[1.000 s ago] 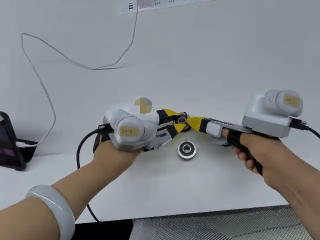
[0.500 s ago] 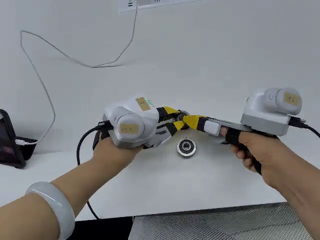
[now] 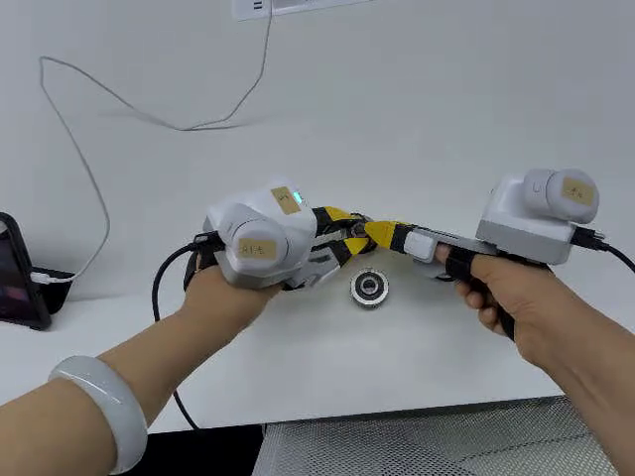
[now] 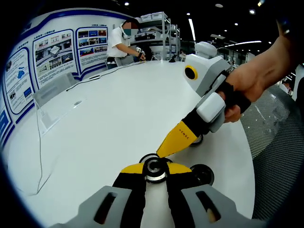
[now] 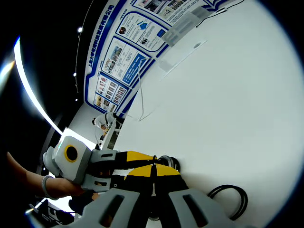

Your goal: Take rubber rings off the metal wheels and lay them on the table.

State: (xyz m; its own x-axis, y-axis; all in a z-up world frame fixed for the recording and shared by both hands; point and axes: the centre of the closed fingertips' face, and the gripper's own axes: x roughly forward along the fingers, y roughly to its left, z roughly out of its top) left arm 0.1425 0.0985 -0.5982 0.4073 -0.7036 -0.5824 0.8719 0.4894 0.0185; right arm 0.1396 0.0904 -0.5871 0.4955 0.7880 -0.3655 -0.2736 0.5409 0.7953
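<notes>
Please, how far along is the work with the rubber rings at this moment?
Done: one loose black ring seems to lie on the table. In hand: the left hand-held gripper clamps a wheel, and the closed tip of the right hand-held gripper touches its rim. Left: another wheel waits on the table.

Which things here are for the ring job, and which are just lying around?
For the job: silver metal wheel in the left gripper; second silver wheel on the white table; thin black rubber ring; right gripper.
Just lying about: thin grey cable; black phone-like device; white socket strip.
</notes>
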